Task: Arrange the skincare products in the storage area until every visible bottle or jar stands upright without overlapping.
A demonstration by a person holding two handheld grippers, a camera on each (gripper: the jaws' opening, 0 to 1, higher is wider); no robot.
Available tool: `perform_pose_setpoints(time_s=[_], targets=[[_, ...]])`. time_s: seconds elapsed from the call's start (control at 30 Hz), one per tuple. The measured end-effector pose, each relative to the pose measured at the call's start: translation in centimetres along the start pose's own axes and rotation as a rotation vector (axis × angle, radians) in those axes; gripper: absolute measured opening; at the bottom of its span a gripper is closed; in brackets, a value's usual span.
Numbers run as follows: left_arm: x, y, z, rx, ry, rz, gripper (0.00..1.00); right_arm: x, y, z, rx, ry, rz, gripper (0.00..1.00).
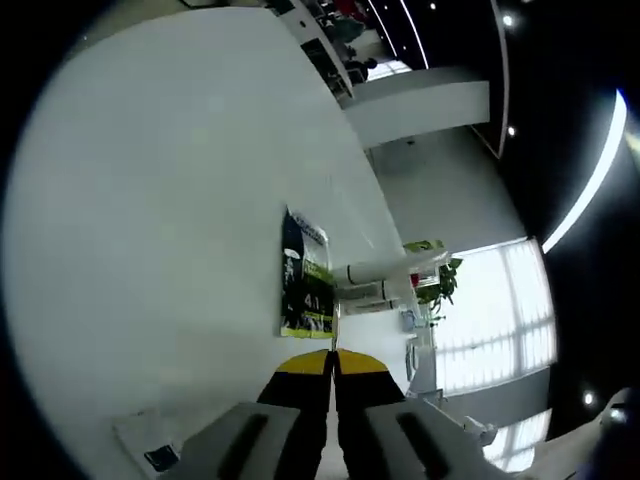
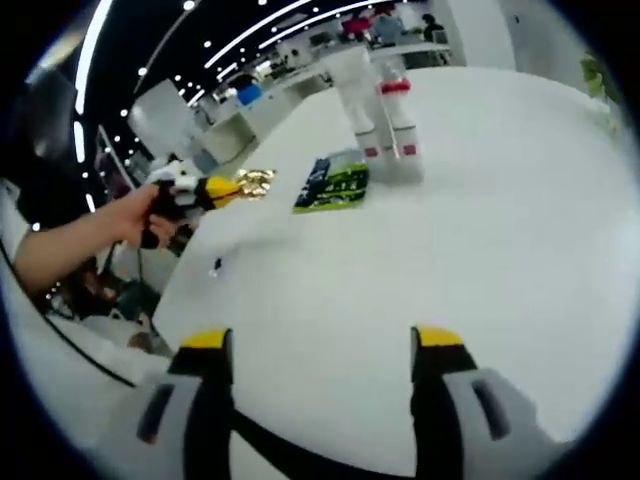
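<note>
Yellow-tipped jaws of the right gripper (image 2: 320, 345) stand wide apart and released above the white counter (image 2: 480, 220), holding nothing. Farther out on it lies one dark green packet (image 2: 335, 185), flat, its writing too small to read. Just beside it two white bottles (image 2: 380, 115) stand upright and close together, each with a red band low on the body. At the counter's left edge a hand (image 2: 140, 215) holds the left gripper (image 2: 235, 187) level, with something gold at its tips. In the left gripper view, the jaws are clenched together, and the packet (image 1: 305, 275) lies just beyond them.
</note>
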State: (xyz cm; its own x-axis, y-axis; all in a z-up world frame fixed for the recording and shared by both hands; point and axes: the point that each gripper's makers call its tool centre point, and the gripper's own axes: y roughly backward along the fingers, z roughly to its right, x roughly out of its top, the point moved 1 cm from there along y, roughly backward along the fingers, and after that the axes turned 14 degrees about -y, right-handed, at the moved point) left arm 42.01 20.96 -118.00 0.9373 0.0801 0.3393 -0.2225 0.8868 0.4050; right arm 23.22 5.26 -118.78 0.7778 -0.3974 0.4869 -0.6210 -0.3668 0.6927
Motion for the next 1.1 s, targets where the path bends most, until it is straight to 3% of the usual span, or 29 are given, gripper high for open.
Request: perform_pose_setpoints(time_s=[0.27,0.47,0.6,0.63,1.1], targets=[[2.3,-1.6,-2.1,0.035,-0.014,-0.015,0.01,0.7,0.1,0.7,-0.009,-0.053,0.019,0.76],[5.4,-2.0,-3.9,0.054,0.001,0.021,0.01,-0.1,0.1,1.3,-0.033,-0.072,-0.015,0.75],[6.6,-2.8,-5.0,0.073,-0.003,0.013,0.01,0.0,0.3,1.5,-0.034,-0.104,-0.003,0.78],[7.4,-3.8,-5.7,0.086,-0.008,0.005,0.01,-0.1,0.6,2.0,-0.064,-0.104,-0.009,0.77],[7.6,-5.6,-7.3,0.137,-0.057,-0.084,0.02,-0.4,0.7,2.3,-0.083,-0.144,-0.02,0.77]])
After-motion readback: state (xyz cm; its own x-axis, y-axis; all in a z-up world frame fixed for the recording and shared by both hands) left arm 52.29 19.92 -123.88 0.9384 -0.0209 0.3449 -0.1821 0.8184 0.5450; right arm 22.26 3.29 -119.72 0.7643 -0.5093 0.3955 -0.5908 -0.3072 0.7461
